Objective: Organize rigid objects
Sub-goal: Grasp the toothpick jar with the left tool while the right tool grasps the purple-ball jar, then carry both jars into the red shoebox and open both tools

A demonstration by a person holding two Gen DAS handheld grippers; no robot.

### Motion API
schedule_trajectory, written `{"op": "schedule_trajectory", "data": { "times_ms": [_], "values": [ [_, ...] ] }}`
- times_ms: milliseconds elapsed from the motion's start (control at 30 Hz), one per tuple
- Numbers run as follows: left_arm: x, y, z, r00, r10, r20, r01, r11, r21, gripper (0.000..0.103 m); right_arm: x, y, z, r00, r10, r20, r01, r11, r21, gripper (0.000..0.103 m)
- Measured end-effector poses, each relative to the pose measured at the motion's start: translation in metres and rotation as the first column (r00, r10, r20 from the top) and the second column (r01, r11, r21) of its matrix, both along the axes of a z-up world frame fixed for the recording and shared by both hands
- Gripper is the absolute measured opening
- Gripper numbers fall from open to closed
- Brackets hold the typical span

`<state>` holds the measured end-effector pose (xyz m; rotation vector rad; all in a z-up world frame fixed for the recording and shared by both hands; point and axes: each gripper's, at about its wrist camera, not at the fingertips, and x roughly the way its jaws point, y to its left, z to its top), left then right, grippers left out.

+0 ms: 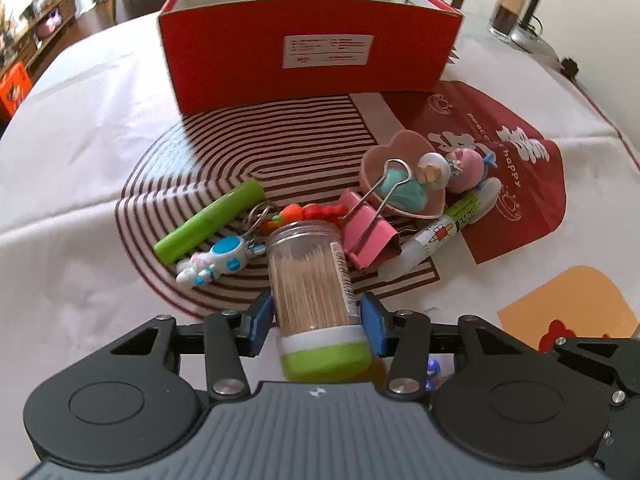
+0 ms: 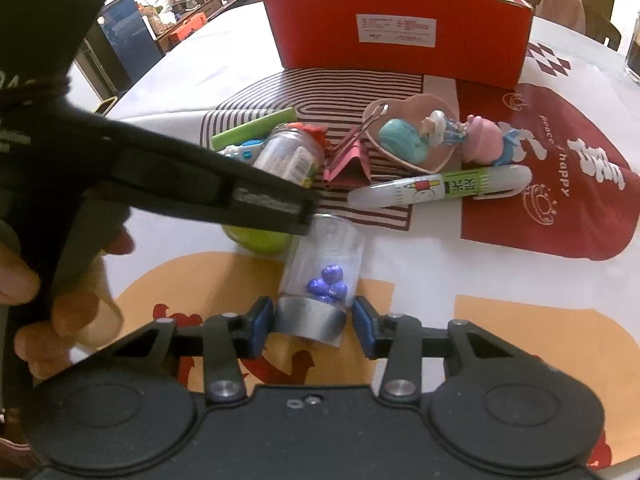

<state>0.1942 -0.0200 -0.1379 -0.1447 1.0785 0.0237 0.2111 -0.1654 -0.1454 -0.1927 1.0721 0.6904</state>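
Note:
A clear toothpick jar [image 1: 310,280] with a green lid lies between the blue pads of my left gripper [image 1: 316,320]; the pads touch its sides near the lid. It also shows in the right wrist view [image 2: 288,156]. A small clear jar [image 2: 324,280] with blue beads and a silver lid lies between the pads of my right gripper [image 2: 314,320], with a small gap on each side. A red open box [image 1: 308,48] stands behind, also in the right wrist view [image 2: 400,28].
On the striped mat [image 1: 280,140] lie a green tube [image 1: 208,220], a rabbit keychain [image 1: 216,260], a pink binder clip [image 1: 368,232], a heart dish [image 1: 400,176] with a teal shell, a doll figure [image 1: 460,168] and a glue pen [image 1: 452,228]. A glass [image 1: 510,8] stands far right.

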Motion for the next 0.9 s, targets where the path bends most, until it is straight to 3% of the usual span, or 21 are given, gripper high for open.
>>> {"op": "schedule_trajectory", "data": {
  "times_ms": [333, 900],
  "values": [
    [-0.02, 0.025, 0.014, 0.998, 0.063, 0.014, -0.062, 0.997, -0.049, 0.042, 0.004, -0.006, 0.023, 1.0, -0.022, 0.018, 0.022, 0.999, 0.026, 0.039],
    [-0.029, 0.052, 0.086, 0.989, 0.115, 0.096, -0.111, 0.993, -0.05, 0.042, 0.023, -0.006, 0.098, 0.987, -0.036, 0.154, 0.019, 0.994, 0.109, 0.039]
  ]
}}
